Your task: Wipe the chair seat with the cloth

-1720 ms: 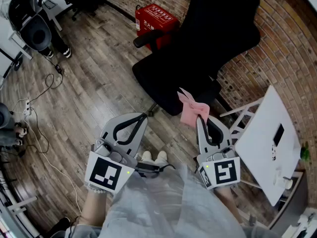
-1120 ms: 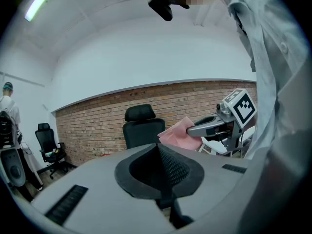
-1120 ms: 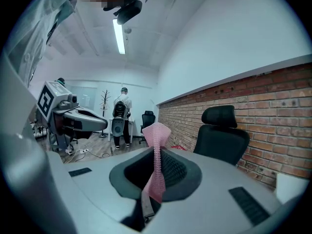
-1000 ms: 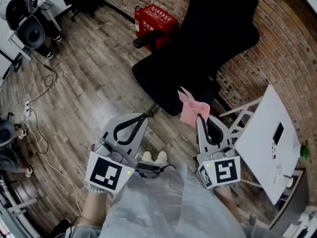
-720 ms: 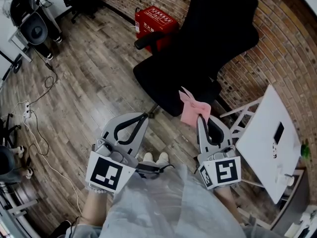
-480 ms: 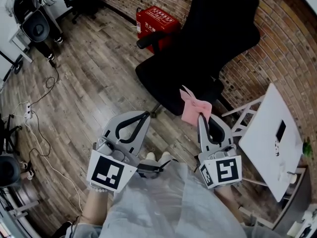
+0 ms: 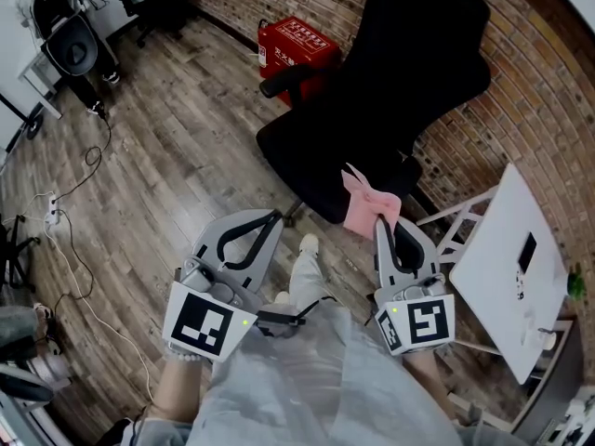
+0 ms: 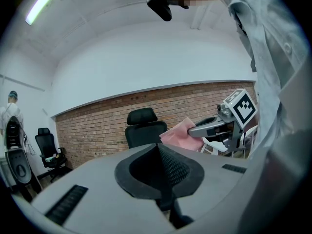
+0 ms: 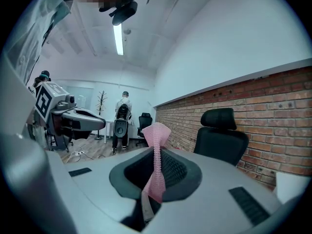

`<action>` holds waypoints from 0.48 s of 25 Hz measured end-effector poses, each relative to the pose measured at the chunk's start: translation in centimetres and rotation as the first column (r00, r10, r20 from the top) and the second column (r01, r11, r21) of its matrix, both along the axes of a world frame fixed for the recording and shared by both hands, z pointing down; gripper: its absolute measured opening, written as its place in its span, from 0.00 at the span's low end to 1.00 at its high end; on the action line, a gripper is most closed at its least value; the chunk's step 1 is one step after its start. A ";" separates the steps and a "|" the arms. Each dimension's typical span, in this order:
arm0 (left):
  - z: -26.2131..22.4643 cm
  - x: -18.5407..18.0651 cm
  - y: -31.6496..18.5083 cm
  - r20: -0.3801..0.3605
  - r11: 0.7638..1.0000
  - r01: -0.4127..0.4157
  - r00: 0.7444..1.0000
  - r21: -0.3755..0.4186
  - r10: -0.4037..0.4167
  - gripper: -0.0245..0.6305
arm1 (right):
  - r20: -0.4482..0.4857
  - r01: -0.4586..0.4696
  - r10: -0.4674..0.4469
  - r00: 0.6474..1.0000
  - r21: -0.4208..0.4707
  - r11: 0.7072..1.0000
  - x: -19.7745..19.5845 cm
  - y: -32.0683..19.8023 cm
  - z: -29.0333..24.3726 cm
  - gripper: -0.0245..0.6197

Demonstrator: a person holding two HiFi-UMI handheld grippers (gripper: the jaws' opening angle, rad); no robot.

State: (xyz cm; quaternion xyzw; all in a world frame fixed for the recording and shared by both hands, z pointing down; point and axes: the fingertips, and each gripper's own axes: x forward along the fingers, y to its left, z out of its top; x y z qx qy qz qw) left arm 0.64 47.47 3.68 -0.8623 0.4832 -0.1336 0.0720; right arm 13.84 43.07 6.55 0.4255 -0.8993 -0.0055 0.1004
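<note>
Since the earlier frames, one white shoe (image 7: 306, 243) has stepped forward between the tools. Left tool (image 7: 274, 216): jaws together, empty. Right tool (image 7: 380, 219): clamped on the lower edge of the pink cloth (image 7: 365, 203), which stands crumpled above the jaws, near the chair seat (image 7: 311, 151). The cloth looks light, soft and knit-textured; it will likely drape, so a bunched grip suits. Seat: black, padded, rounded.

The cloth (image 7: 370, 207) in the right gripper (image 7: 380, 219) sits just before the chair (image 7: 372, 110).
</note>
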 end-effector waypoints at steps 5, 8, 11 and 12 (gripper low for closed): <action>0.4 -1.1 -2.6 -0.001 1.000 0.023 1.000 -0.001 -0.023 0.07 | 0.003 0.014 -0.014 1.000 0.000 1.000 -1.0 -2.8 0.5 0.12; 0.6 -1.7 -4.7 0.002 1.000 0.031 1.000 0.003 -0.031 0.07 | 0.008 0.028 -0.028 1.000 -0.002 1.000 -1.8 -5.0 0.9 0.12; 0.8 -2.3 -7.5 0.014 0.999 0.036 0.999 -0.001 -0.036 0.07 | 0.015 0.041 -0.041 0.999 -0.013 0.999 -2.7 -7.8 1.3 0.12; 0.8 -2.3 -8.5 0.015 0.999 0.037 0.999 -0.002 -0.037 0.07 | 0.017 0.045 -0.045 0.999 -0.018 0.999 -2.8 -8.7 1.5 0.12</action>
